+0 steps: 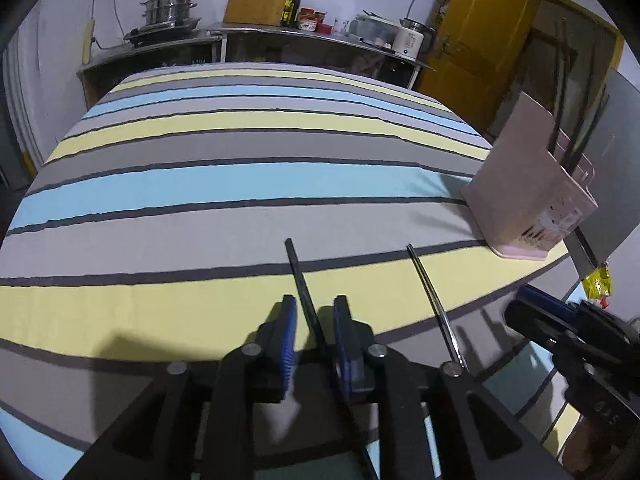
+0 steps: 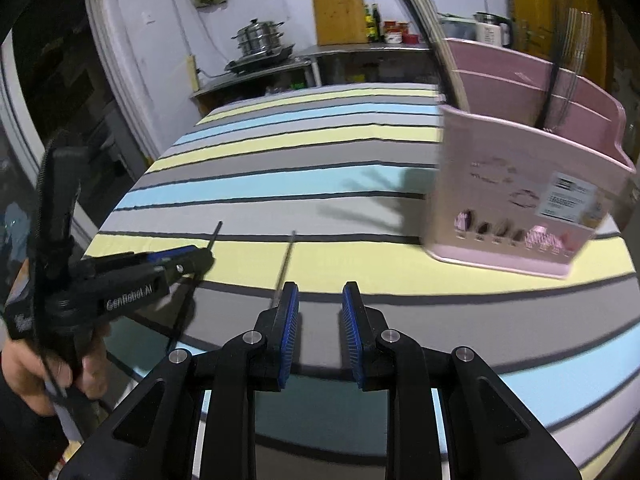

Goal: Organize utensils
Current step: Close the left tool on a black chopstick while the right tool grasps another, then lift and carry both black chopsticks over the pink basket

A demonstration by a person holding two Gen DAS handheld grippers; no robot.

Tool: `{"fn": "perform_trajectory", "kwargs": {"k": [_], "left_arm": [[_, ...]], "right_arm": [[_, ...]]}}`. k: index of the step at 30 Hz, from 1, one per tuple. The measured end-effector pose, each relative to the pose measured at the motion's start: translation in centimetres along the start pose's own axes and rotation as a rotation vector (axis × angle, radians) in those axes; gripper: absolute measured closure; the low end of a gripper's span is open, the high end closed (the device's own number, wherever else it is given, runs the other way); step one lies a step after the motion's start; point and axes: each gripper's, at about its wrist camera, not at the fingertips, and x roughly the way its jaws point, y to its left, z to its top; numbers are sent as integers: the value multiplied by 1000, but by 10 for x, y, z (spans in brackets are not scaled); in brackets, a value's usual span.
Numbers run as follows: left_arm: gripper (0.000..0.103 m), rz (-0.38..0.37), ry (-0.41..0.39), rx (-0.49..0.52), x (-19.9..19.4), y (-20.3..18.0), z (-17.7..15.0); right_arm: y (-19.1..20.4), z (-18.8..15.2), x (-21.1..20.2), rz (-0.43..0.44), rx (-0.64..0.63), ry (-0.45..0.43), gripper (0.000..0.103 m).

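Note:
A dark chopstick (image 1: 304, 292) lies on the striped tablecloth and runs between the blue pads of my left gripper (image 1: 315, 320). The pads stand apart from it, so the gripper is open. From the right wrist view, the left gripper (image 2: 200, 258) straddles that chopstick (image 2: 216, 234), whose tip pokes out ahead. A second, silvery chopstick (image 1: 432, 300) (image 2: 286, 264) lies to its right. My right gripper (image 2: 320, 312) (image 1: 520, 308) is open and holds nothing, just right of that second chopstick. A pink utensil holder (image 1: 520, 184) (image 2: 520, 184) stands at the right with dark chopsticks (image 1: 560, 140) upright inside.
The table (image 1: 240, 184) wears a grey, yellow and blue striped cloth. A person's hand (image 2: 24, 360) grips the left tool. A yellow wrapper (image 1: 598, 284) lies past the table's right edge. Behind the table is a counter (image 1: 280, 34) with a steamer pot, cutting board, bottles and kettle.

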Motion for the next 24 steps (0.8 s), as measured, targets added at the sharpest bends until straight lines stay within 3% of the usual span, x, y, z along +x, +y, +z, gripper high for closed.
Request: {"fn": "perform_trajectory", "kwargs": {"k": [3, 4, 5, 7, 17, 19, 24], "left_arm": [[83, 34, -13, 54, -2, -6, -5], [93, 46, -11, 59, -2, -6, -4], [94, 54, -8, 57, -2, -3, -4], [95, 27, -1, 34, -4, 5, -2], [94, 58, 12, 10, -4, 12, 0], [94, 80, 11, 16, -3, 9, 1], [96, 93, 15, 28, 1, 5, 5]], "right_arm": [[9, 5, 14, 13, -21, 24, 79], [11, 6, 16, 16, -25, 29, 79], [13, 8, 23, 21, -30, 38, 79], [16, 10, 32, 22, -32, 56, 79], [25, 22, 60, -19, -75, 121, 80], [26, 24, 63, -50, -87, 125, 94], [19, 28, 60, -21, -58, 137, 98]]}}
